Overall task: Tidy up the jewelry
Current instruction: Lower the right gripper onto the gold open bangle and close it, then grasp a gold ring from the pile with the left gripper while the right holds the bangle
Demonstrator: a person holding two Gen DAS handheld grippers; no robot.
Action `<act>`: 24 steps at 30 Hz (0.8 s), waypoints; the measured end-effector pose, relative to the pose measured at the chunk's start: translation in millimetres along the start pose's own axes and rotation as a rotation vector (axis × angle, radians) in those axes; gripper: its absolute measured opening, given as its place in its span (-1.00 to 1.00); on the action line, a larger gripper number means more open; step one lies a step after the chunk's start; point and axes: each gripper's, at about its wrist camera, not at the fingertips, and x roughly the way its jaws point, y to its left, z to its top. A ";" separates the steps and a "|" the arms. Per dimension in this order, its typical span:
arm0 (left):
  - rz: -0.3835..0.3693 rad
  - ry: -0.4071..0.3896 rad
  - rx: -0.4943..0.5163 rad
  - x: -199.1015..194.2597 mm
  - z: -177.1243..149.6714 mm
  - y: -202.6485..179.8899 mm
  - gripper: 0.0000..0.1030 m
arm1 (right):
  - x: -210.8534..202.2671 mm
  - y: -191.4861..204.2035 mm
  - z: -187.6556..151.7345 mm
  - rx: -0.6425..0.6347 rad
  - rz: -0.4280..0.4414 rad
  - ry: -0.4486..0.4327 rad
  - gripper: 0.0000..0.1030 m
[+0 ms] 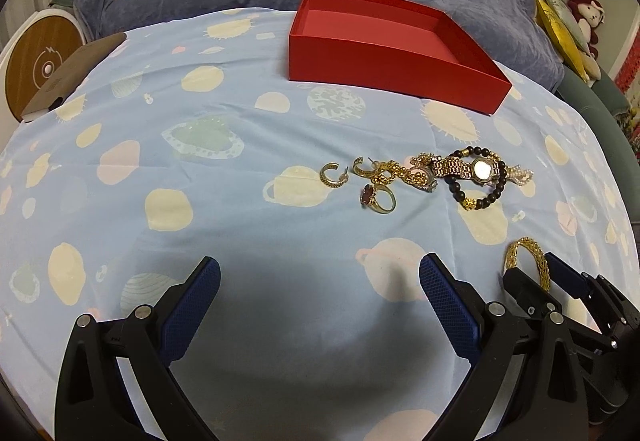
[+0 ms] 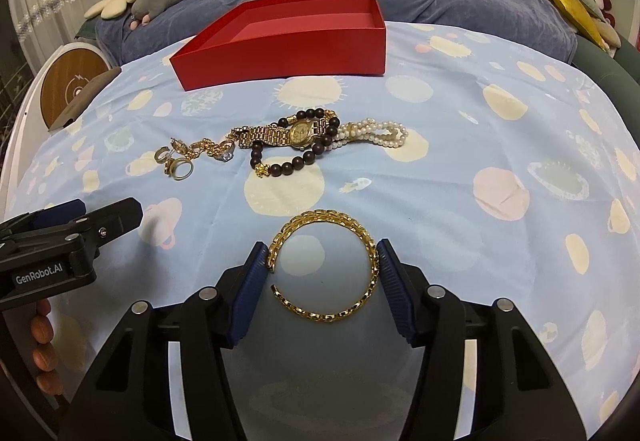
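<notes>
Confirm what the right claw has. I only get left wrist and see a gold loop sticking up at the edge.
Observer: The right claw is shut on a gold chain bracelet, gripped across its width.
Operator: Closed loop?
Observer: No, its two ends don't meet.
Operator: White bits behind the watch?
Observer: A multi-strand pearl bracelet, lying against the watch.
</notes>
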 end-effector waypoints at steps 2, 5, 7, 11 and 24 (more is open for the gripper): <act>-0.012 -0.005 0.000 1.2 3.2 -1.8 0.89 | -1.0 -0.9 0.7 0.004 0.002 -0.001 0.05; -0.028 -0.005 -0.009 3.4 7.3 -4.4 0.88 | -3.5 -2.9 2.5 0.013 0.010 -0.007 0.05; -0.033 -0.005 -0.015 5.4 9.9 -5.9 0.88 | -5.5 -4.3 4.9 0.016 0.013 -0.012 0.05; -0.038 -0.019 -0.019 6.7 14.4 -9.5 0.85 | -7.5 -8.5 8.2 0.029 0.019 -0.015 0.05; -0.083 -0.019 -0.020 17.1 22.5 -20.2 0.62 | -8.0 -22.9 13.8 0.057 0.010 -0.020 0.05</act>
